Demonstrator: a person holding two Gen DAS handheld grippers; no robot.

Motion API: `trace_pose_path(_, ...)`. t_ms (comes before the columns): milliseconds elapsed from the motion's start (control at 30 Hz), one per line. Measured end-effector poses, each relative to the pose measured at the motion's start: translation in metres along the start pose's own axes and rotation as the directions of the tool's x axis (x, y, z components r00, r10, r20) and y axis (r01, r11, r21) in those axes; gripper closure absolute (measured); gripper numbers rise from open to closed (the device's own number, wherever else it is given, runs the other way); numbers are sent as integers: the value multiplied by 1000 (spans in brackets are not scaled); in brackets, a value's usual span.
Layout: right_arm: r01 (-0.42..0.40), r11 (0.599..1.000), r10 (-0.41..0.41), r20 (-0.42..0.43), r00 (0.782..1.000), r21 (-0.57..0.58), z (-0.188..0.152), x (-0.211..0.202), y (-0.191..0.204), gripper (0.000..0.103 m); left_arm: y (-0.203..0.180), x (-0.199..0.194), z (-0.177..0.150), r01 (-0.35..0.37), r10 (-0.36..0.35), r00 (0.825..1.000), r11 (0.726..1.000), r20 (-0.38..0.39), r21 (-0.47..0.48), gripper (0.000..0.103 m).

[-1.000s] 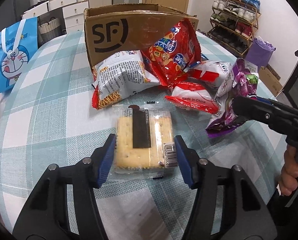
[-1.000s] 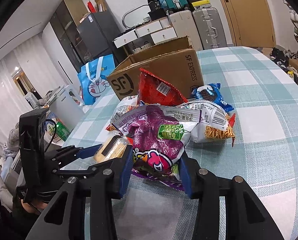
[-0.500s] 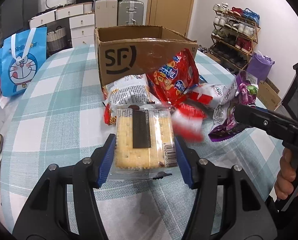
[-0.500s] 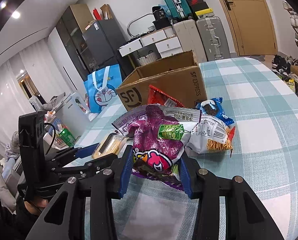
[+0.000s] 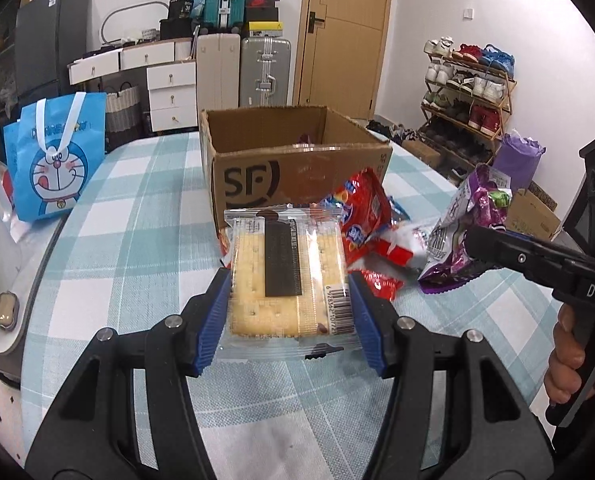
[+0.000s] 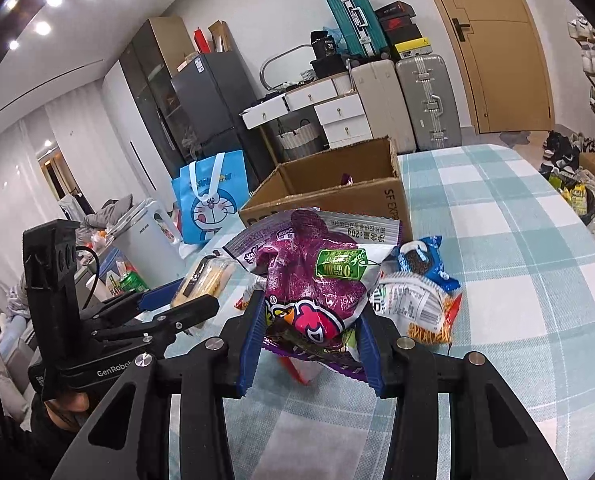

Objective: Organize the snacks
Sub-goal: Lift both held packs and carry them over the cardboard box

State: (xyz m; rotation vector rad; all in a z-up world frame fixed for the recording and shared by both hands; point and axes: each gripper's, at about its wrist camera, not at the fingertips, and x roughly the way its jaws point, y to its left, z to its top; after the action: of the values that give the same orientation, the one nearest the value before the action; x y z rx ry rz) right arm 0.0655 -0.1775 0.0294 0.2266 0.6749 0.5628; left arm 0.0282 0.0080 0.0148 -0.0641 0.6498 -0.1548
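Observation:
My left gripper (image 5: pixel 287 312) is shut on a clear-wrapped cracker pack (image 5: pixel 287 276), held flat above the checked tablecloth. My right gripper (image 6: pixel 311 336) is shut on a purple snack bag (image 6: pixel 317 280), lifted off the table; the same purple snack bag (image 5: pixel 473 224) shows at the right of the left wrist view. Behind both stands an open cardboard box (image 5: pixel 297 164) marked SF, the same box (image 6: pixel 337 188) in the right wrist view. A red snack bag (image 5: pixel 361 216) and other packets lie in front of the box. The left gripper (image 6: pixel 177 300) with the crackers appears at the left of the right wrist view.
A blue cartoon bag (image 5: pixel 55 164) stands at the table's left edge. A blue cookie pack (image 6: pixel 421 260) and a white-orange noodle packet (image 6: pixel 417 312) lie right of the purple bag. A person's hand (image 5: pixel 577 356) grips the right tool. Suitcases, drawers and a shoe rack stand beyond the table.
Both grippers have risen with their packs off the table and tilted up, so the box's open top and the room behind now show.

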Motion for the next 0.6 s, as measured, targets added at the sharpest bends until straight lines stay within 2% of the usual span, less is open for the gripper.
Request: trace_pose_path(600,19,999,-18,35,999,-34,36,4,5,60,-5,-5,47,3,-2,996,1000,85,-9,48)
